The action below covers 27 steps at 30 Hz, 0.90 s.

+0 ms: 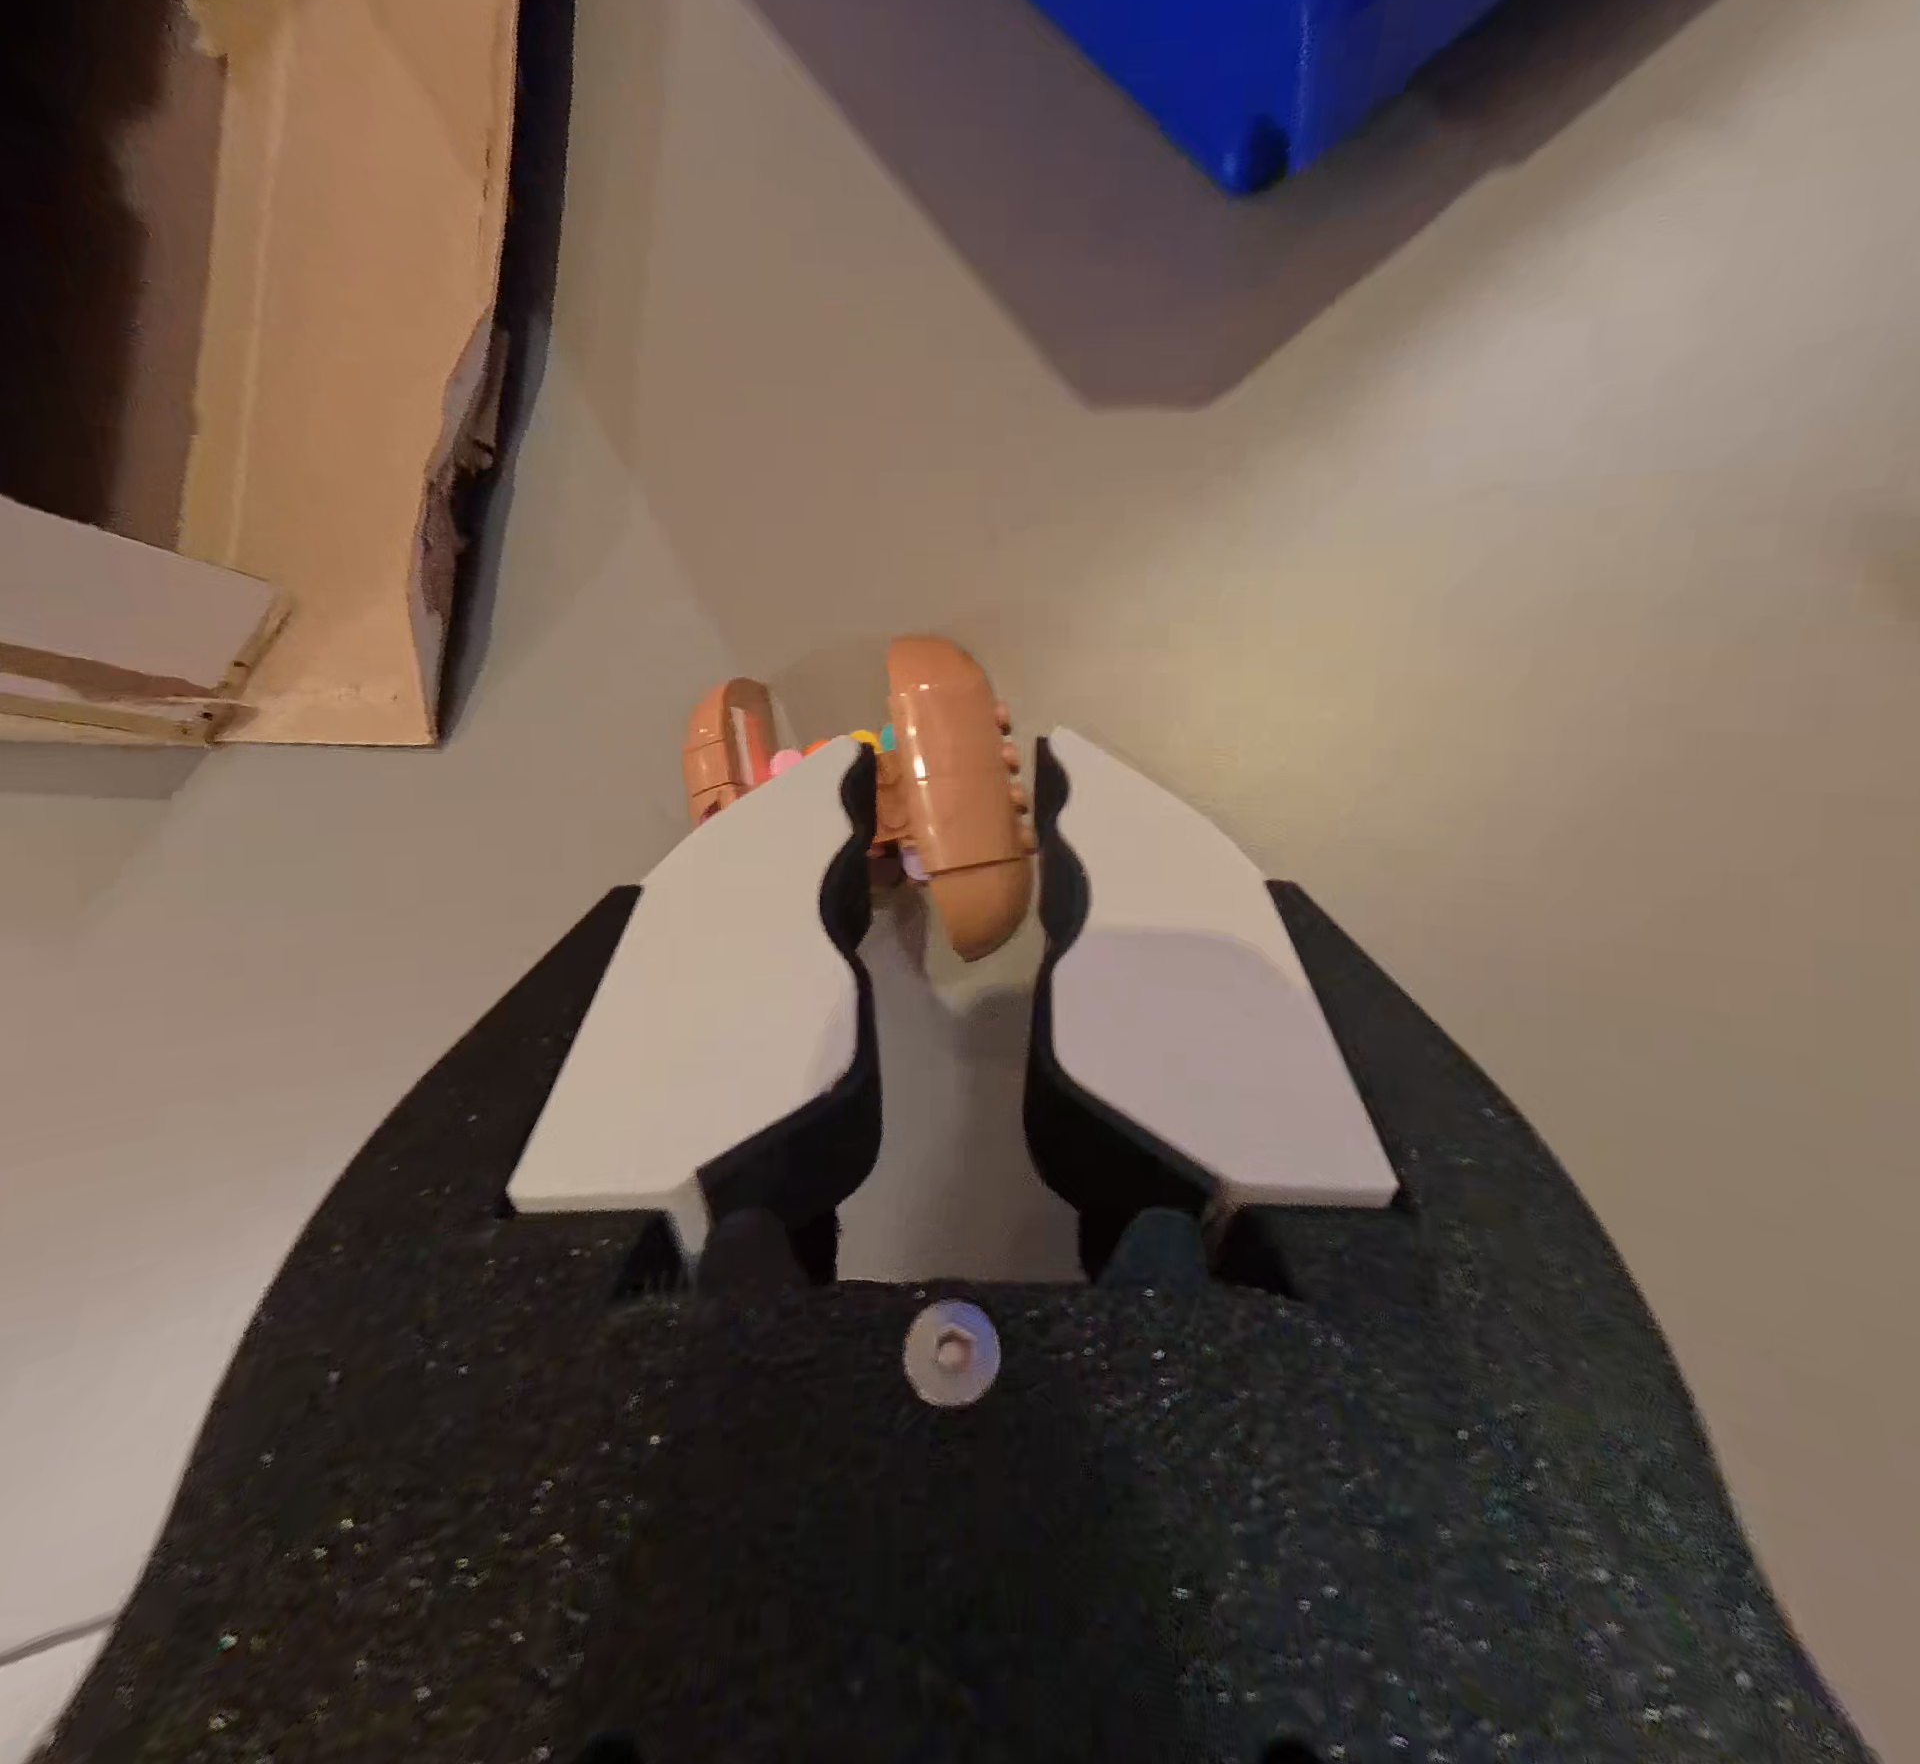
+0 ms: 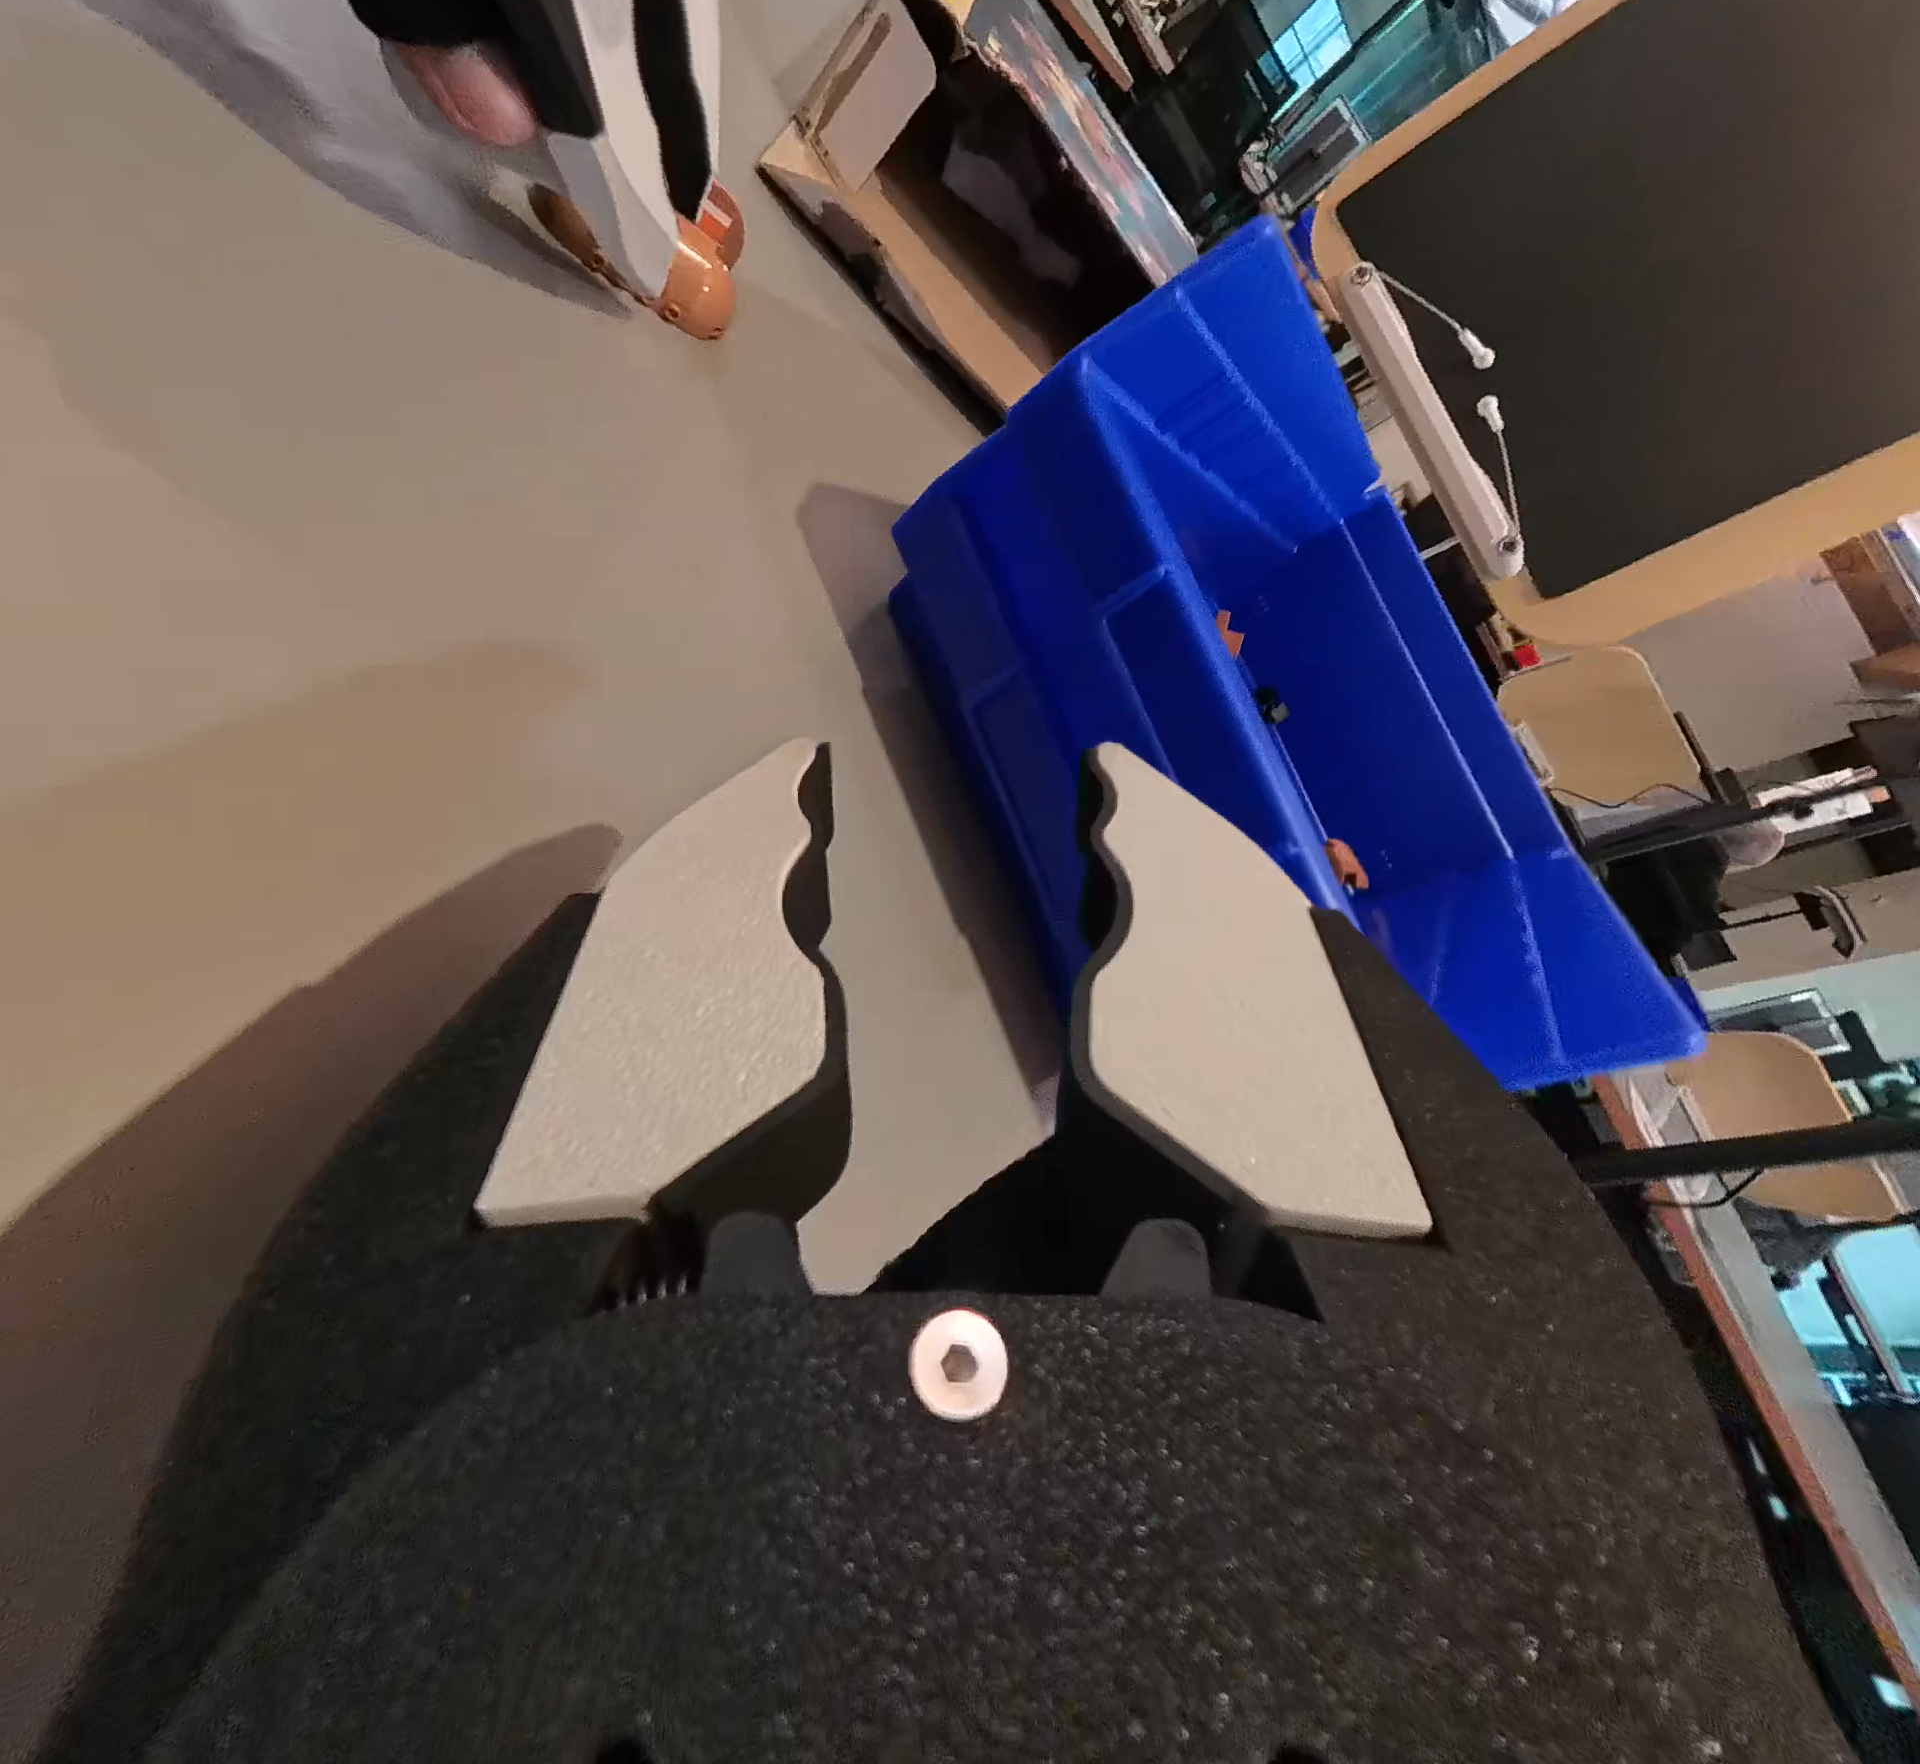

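Left tongs [image 1: 951, 758] straddle a brown toy [image 1: 961, 805] on the table [image 1: 1455, 675], apparently gripping; right tongs [image 2: 956, 769] gape empty beside the bin [image 2: 1195, 571].

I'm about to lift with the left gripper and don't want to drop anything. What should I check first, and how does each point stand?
1. Left gripper straddles the tan brick piece: ok, the piece sits between its fingers.
2. Firm clamp on the piece: cannot tell; a gap shows beside it.
3. Second tan piece free of the grip: cannot tell; small coloured bits seem to join the two.
4. Piece off the table: not ok, it appears to rest there.
5. Right gripper out of the way: ok, open, empty, near the blue bin.
6. Cardboard box clear: ok, off to the side.
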Motion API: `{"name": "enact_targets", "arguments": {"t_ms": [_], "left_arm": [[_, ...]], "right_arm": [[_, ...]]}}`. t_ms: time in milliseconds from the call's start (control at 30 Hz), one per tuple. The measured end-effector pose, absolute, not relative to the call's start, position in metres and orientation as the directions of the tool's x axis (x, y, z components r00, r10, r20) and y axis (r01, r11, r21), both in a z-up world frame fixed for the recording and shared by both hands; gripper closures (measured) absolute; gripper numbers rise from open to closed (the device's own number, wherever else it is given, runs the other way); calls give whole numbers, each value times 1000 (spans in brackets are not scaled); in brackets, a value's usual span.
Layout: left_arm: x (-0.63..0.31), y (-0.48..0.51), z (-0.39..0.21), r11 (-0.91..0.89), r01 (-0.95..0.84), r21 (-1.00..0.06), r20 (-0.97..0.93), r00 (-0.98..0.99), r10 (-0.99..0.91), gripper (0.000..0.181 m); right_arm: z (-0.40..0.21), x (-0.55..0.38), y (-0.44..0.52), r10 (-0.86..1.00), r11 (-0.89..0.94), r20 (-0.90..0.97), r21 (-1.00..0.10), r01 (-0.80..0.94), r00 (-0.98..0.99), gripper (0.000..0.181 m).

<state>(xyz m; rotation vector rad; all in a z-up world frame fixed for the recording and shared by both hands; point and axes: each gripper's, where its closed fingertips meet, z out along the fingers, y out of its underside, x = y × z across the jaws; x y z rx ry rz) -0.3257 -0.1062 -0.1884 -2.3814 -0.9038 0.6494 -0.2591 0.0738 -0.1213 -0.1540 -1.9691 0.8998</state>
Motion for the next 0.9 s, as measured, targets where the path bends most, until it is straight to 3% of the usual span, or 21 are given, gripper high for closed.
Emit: {"name": "enact_targets", "arguments": {"t_ms": [33,167,300,400,533,667,900], "left_arm": [[-324,-104,-188,-675,440,-592,-277,676,683,160],[-300,-68,-186,-725,317,-612,-233,803,548,163],[-250,-24,-185,-788,59,-613,-229,941,248,167],[-212,3,-177,-738,-78,-670,-187,980,66,166],[-200,9,-148,-625,-37,-780,-144,982,121,160],[-203,-3,-132,-504,146,-851,-24,949,316,149],[-198,-11,-183,-564,340,-753,13,864,504,138]], "right_arm": [[-123,-256,77,451,719,699,-653,-238,-555,136],[-126,-247,88,474,714,697,-662,-228,-538,137],[-144,-239,97,506,667,624,-721,-189,-596,142],[-141,-236,100,511,659,626,-725,-198,-589,143],[-148,-235,95,492,653,589,-736,-175,-641,143],[-159,-233,85,448,677,573,-719,-159,-687,143],[-175,-253,78,494,747,564,-664,-8,-661,147]]}}
